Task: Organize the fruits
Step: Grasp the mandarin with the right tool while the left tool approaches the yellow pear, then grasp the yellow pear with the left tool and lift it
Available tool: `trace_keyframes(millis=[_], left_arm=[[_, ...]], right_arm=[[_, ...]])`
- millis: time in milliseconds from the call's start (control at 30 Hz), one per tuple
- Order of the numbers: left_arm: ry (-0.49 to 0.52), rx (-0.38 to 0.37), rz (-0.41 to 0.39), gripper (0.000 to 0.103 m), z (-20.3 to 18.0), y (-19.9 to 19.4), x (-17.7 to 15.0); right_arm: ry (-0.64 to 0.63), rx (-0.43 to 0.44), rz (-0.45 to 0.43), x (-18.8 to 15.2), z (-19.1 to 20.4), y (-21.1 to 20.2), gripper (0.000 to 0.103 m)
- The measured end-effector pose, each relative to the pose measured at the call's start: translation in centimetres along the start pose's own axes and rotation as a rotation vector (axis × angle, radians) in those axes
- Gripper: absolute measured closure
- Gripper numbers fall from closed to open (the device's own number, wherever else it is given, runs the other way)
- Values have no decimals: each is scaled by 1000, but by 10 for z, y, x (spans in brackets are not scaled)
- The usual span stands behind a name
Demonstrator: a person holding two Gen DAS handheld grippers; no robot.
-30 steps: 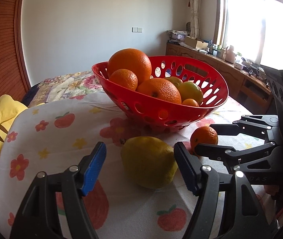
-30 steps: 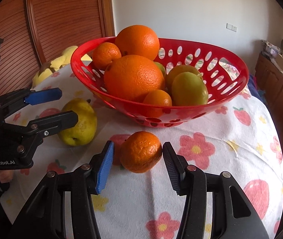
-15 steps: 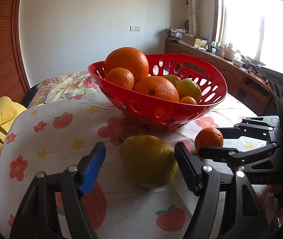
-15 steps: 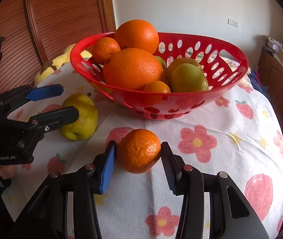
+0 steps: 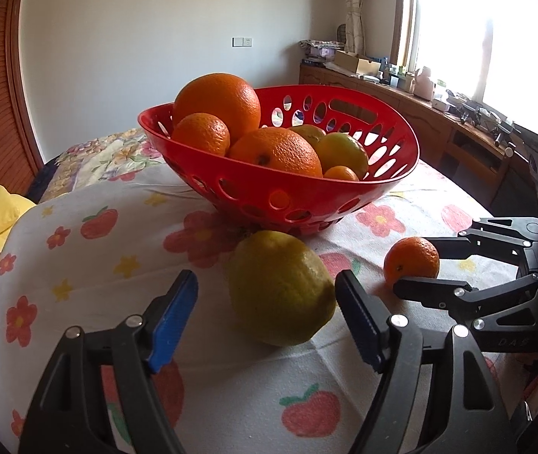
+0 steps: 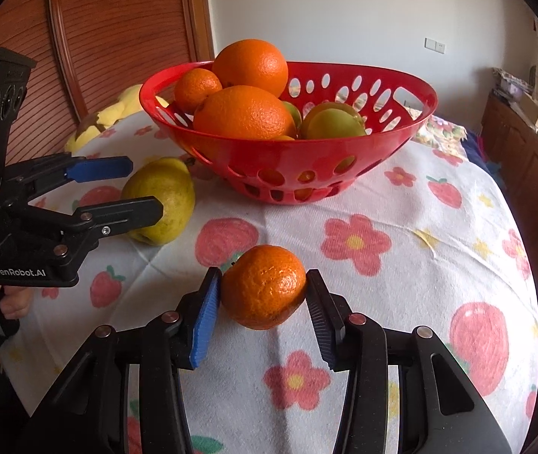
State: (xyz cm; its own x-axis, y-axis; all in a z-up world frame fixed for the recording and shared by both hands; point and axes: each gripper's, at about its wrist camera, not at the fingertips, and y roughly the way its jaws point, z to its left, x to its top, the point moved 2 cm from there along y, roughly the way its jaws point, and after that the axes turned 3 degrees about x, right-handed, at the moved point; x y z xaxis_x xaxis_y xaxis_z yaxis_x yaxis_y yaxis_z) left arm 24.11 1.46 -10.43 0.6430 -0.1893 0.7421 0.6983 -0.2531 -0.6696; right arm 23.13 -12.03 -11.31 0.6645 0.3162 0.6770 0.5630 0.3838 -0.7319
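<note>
orange peel sits pinched between the right gripper [image 6: 263,300] fingers: the small mandarin [image 6: 264,286] is clamped, just off the desk [image 6: 401,204]. the left gripper [image 5: 267,316] fingers have just been opening and stand apart around the yellow-green pear [image 5: 280,287], touching neither side, its long axis pointing away toward the red basket [image 5: 299,196] just beyond. counted: two loose fruits, about seven visible in the basket.

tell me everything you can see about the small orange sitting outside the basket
The small orange is a round mandarin with bright, dimpled peel. It is whole and unpeeled and sits on the flowered tablecloth, in front of the red basket and apart from it. The right gripper has its jaws closed on both sides of it.
</note>
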Motion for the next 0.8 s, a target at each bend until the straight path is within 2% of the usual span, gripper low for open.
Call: trace_keyframes(millis=[133, 367, 733, 800], left_arm=[[-6, -12, 13, 27, -1, 2, 0], [-2, -11, 54, 27, -6, 9, 3], [-17, 55, 121, 27, -2, 30, 10], [-18, 58, 125, 31, -1, 32, 9]], right_arm=[[-20, -28, 0, 1, 2, 0, 57], [-20, -26, -15, 1, 1, -3, 57], [-12, -8, -33, 1, -2, -7, 57], [-11, -7, -36, 1, -2, -8, 57]])
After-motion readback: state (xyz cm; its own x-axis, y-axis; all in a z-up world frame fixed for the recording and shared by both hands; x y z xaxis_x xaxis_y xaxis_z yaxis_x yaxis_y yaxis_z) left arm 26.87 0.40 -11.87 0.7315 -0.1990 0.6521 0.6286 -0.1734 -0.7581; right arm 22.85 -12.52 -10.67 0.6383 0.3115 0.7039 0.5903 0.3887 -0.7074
